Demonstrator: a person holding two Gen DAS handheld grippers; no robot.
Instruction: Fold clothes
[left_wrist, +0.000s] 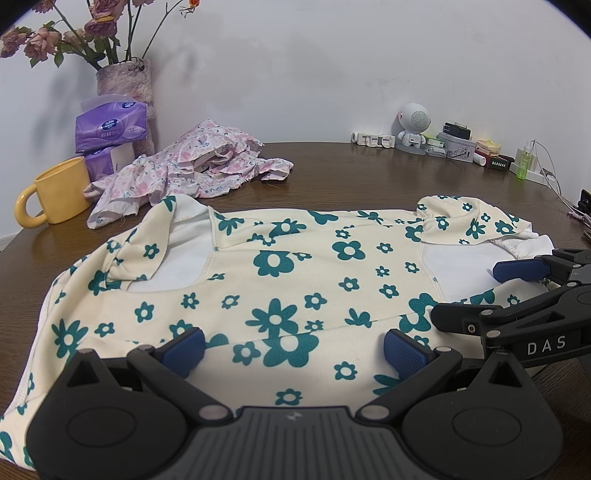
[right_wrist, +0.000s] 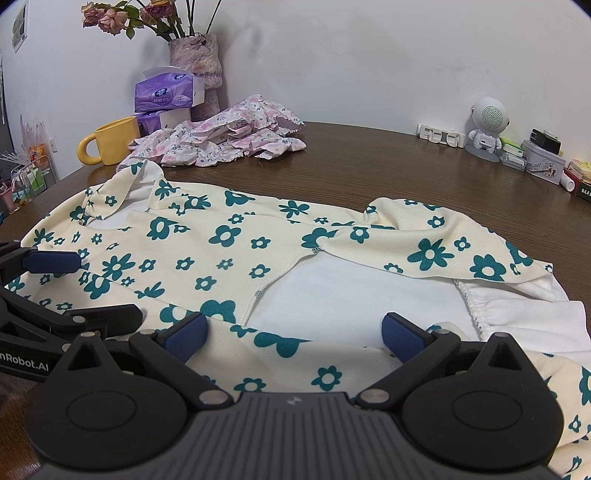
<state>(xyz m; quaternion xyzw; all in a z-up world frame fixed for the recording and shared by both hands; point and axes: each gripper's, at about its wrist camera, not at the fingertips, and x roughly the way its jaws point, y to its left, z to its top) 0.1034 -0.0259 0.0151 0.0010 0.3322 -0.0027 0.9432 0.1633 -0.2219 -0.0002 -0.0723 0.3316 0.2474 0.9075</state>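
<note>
Plain white wall (left_wrist: 295, 74), dark brown wood table (left_wrist: 351, 173) w/ glossy top, soft light

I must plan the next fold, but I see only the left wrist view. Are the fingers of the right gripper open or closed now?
Observer: Open. The right gripper has its fingers wide apart over the flowered garment, gripping nothing.
Operator: What lies between them?
Observer: A folded-up patterned edge, and beyond it the white inner side of the cloth.
Operator: Is anything past the left edge of the table?
Observer: Yes, a clear rack with small items stands there.
</note>
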